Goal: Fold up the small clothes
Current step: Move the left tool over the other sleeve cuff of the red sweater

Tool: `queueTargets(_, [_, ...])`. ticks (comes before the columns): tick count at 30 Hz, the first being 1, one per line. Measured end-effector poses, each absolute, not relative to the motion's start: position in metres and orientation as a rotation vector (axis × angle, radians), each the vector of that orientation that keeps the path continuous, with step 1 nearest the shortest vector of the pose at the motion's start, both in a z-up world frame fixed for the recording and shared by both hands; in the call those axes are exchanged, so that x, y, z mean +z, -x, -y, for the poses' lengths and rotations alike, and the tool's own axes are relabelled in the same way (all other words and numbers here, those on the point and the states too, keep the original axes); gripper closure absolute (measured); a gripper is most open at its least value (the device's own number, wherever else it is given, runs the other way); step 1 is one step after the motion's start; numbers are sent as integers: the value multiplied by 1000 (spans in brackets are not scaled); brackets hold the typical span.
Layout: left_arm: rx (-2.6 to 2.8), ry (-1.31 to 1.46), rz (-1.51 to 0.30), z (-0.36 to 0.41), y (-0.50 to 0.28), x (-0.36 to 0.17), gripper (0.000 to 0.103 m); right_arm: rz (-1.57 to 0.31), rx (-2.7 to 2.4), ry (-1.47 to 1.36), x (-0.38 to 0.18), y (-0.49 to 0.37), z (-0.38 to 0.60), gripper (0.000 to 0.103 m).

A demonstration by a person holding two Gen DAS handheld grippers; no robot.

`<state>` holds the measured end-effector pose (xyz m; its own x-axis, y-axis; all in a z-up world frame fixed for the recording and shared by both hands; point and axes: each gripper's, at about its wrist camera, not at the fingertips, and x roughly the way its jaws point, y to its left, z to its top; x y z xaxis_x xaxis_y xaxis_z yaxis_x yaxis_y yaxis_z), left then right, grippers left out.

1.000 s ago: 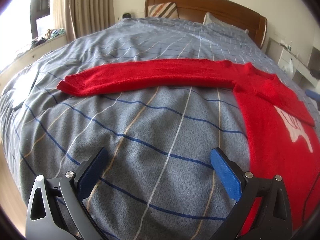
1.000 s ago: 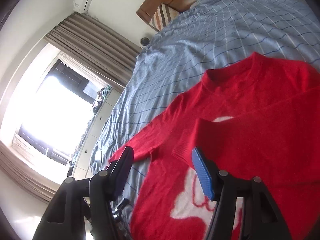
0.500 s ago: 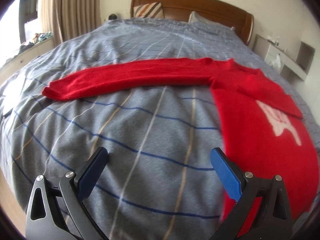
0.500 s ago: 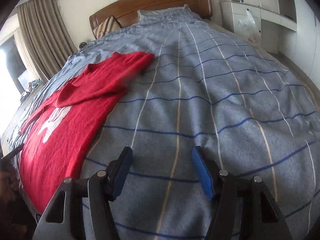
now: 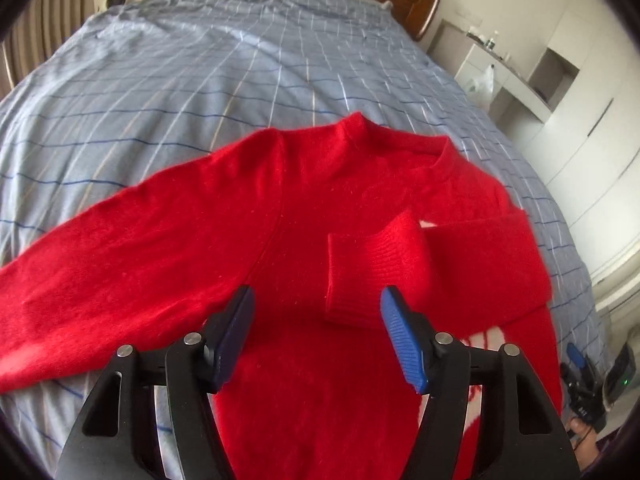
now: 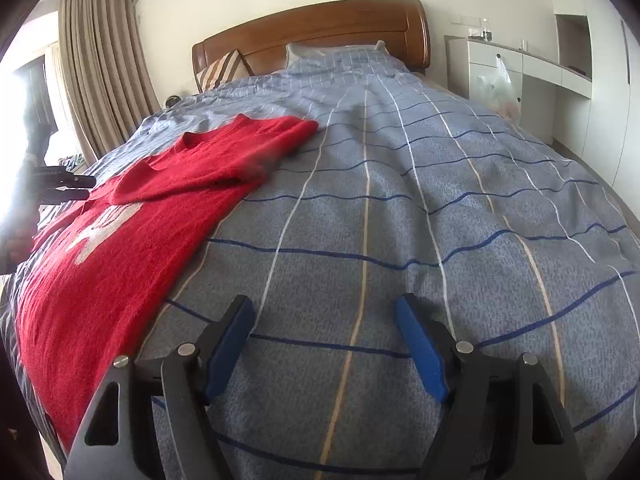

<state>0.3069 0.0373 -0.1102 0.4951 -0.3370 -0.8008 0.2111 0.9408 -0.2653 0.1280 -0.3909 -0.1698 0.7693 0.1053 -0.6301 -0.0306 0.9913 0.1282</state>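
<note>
A red sweater [image 5: 304,208] lies flat on the blue-grey checked bedspread [image 5: 208,64]. One sleeve [image 5: 100,256] stretches out to the left. The other sleeve is folded across the chest, and its ribbed cuff [image 5: 372,268] lies just ahead of my left gripper [image 5: 318,312]. That gripper hovers over the sweater's body with its jaws closing and nothing pressed between the pads. My right gripper [image 6: 324,308] is over bare bedspread [image 6: 440,208], to the right of the sweater [image 6: 120,232], its jaws opening with nothing between them.
A wooden headboard [image 6: 320,28] and pillows [image 6: 336,54] stand at the far end. Curtains [image 6: 100,72] hang on the left. White cabinets with a plastic bag [image 6: 500,84] line the right wall. The bed's edge drops away at the lower left [image 5: 24,412].
The left gripper has swung from bare bedspread to above the sweater's chest, and its jaws are narrower. The right gripper turned from the sweater to bare bedspread, and its jaws stand slightly wider.
</note>
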Motion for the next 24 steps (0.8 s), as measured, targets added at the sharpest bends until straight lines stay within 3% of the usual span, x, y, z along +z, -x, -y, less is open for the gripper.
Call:
queueTargets(1, [-334,140,-1006,-34,-309,-114,38,-688,74,-112,-170,-128,390,29])
queueTargets(2, [-338,138,-1011,-31,-311,-116,46,-688,74,-112,-170,-128,391,29])
queueTargets(3, [-357,142,-1017,-28,-310,-119,71,-688,74,-112,-170,-127,390,29])
queueTargets(4, [-389,150,-1034,-25,-311,-123,89,-687,74,-112,-170,-127,390,29])
queueTargets(5, [-410,153,-1050,-23,-310,-126,97,-687,73,-111,-171,-127,390,29])
queueTargets(11, [-284,228,-960,-56,-282,-119,98,-683,66,-101,-170,-127,388,29])
queueTargets(13, [-233,204,-966,-58,-277,-121,90,-682,64,-100,-171,-127,387,29])
queueTargets(14, [-203,177,-977,-58,-275,-121,77,-683,65,-100,-171,-127,387,29])
queueTargets(15, [-201,171,-979,-60,-269,-120,53,-683,64,-100,-171,-127,387,29])
queueTargets(17, [-227,193,-938,-69,-254,-113,24,-683,64,-100,-171,-127,387,29])
queueTargets(18, [-223,188,-912,-76,-244,-109,17,-683,64,-100,-171,-127,387,29])
queueTargets(24, [-135,181,-894,-146,-204,-99,17,-683,64,-99,-171,-127,387,29])
